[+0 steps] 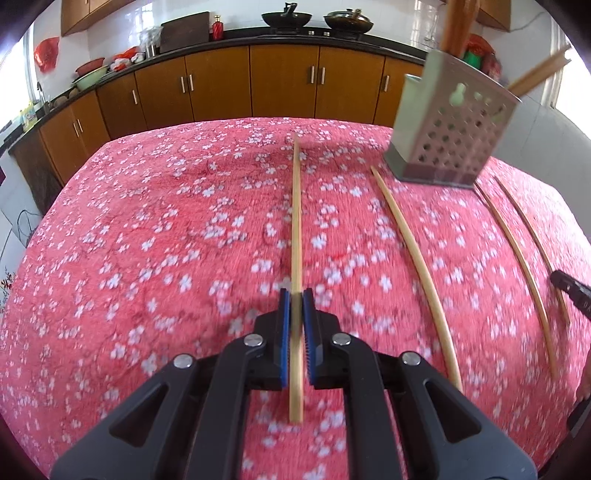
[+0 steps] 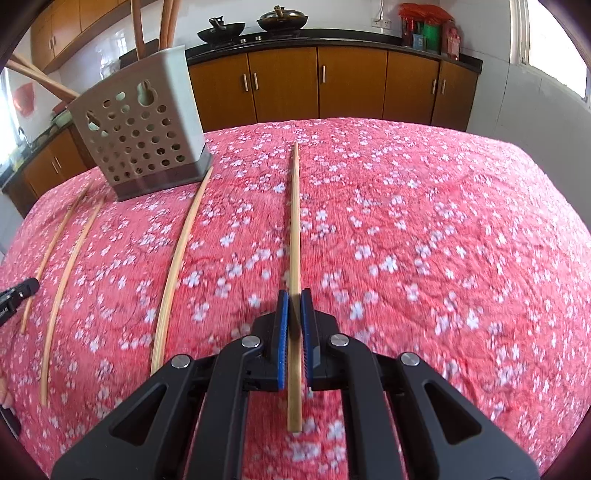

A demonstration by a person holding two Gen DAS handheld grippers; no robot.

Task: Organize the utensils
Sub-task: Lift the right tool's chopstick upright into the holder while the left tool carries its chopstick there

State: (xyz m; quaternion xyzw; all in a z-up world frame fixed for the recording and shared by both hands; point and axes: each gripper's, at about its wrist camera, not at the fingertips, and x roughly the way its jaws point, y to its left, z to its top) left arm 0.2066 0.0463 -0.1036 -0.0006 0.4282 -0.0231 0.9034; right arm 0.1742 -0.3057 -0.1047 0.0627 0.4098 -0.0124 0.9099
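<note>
My left gripper (image 1: 296, 295) is shut on a bamboo chopstick (image 1: 296, 221) that points forward over the pink floral tablecloth (image 1: 147, 240). My right gripper (image 2: 294, 295) is shut on another bamboo chopstick (image 2: 294, 221), also pointing forward. A perforated beige utensil holder (image 1: 448, 122) with wooden utensils in it stands at the far right in the left wrist view and at the far left in the right wrist view (image 2: 140, 129). Loose chopsticks (image 1: 413, 258) (image 2: 181, 258) lie on the cloth between the two grippers.
Two more loose chopsticks (image 1: 517, 251) (image 2: 66, 266) lie beside the holder. The other gripper's tip shows at the frame edge (image 1: 570, 291) (image 2: 18, 291). Brown cabinets (image 1: 280, 81) and a black counter with woks (image 2: 251, 26) run behind the table.
</note>
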